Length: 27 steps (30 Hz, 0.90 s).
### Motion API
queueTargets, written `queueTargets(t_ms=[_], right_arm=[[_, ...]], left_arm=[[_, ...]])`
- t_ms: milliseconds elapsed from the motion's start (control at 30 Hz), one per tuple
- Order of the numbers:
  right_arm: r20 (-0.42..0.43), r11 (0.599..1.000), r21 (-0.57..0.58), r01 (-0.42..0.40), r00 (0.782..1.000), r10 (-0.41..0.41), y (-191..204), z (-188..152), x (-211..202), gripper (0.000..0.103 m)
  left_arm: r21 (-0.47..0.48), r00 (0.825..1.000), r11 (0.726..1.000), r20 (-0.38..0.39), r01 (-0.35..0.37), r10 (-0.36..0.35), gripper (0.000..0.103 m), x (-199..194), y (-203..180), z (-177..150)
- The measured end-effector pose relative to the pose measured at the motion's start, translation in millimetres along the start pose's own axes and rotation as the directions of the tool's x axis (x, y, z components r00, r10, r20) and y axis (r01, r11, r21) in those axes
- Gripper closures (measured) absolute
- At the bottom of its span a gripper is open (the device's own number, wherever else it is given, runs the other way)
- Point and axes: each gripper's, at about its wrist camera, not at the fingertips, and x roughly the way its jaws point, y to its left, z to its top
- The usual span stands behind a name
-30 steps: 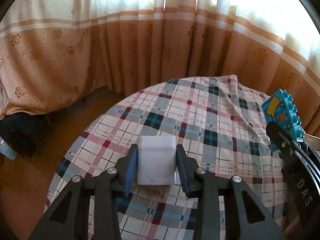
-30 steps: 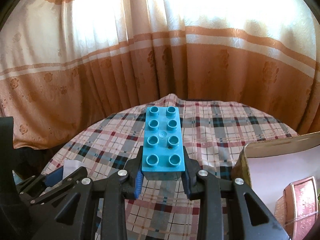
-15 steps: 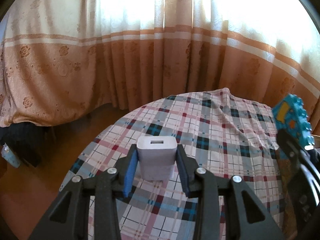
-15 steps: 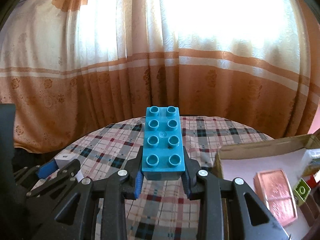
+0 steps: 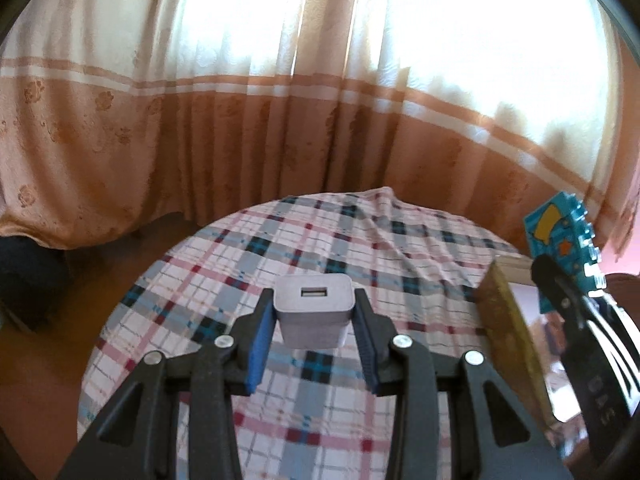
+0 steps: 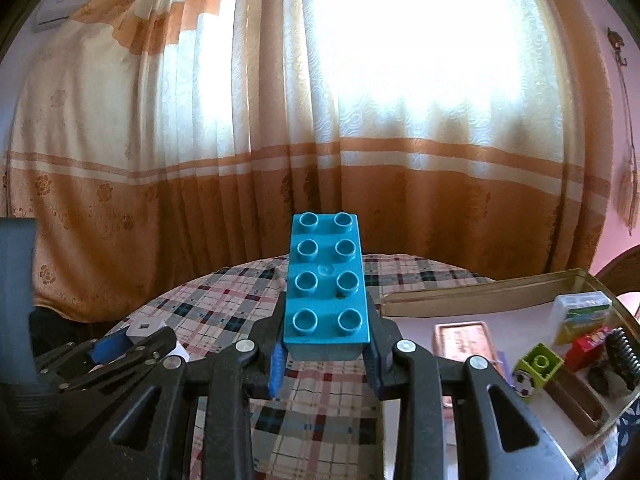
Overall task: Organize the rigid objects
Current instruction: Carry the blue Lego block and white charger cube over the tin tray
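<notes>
Right now, on my left wrist view, the left gripper [image 5: 314, 320] has its blue pads pinching a white USB charger [image 5: 314, 310] by its two sides, the port facing up toward the lens. I see the charger held above the plaid tablecloth [image 5: 320, 240] on the round table, not touching it. At about three o'clock the right gripper [image 5: 560, 280] comes in from the frame edge, carrying the blue toy brick [image 5: 560, 236] with a yellow shape and an orange star printed on its side. Just below the brick I make out the gold wall of an open tin box [image 5: 508, 328]. Orange and cream curtains [image 5: 280, 120] fill the twelve o'clock half.

On my right wrist view, the right gripper [image 6: 324, 360] clamps the blue toy brick [image 6: 326, 292] at its near end, studs up, the brick reaching toward twelve o'clock over the tablecloth [image 6: 224, 300]. At nine o'clock the left gripper [image 6: 124, 344] shows with the white USB charger [image 6: 146, 328] between its pads. At three to four o'clock lies the tin box [image 6: 500, 288], open, holding a copper-coloured flat tin [image 6: 464, 340], a green brick [image 6: 538, 364], a red item [image 6: 588, 346] and a clear-lidded packet [image 6: 580, 312].
</notes>
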Motion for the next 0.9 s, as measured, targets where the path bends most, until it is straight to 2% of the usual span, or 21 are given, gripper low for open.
queueTargets(t_ms=[367,900], right_arm=[[0.011,0.998,0.057,0.015,1.0,-0.016,-23.6,-1.8,-28.3,0.069],[-0.01,0.995,0.093,0.045,0.999,-0.045,-56.1,-11.4,-57.5,0.069]], left_arm=[[0.013,0.998,0.998,0.027,0.064,-0.064,0.066,-30.3,-11.4,-7.1],[0.104,0.992,0.987,0.017,0.12,-0.122,0.066,-51.0,-64.1,-16.3]])
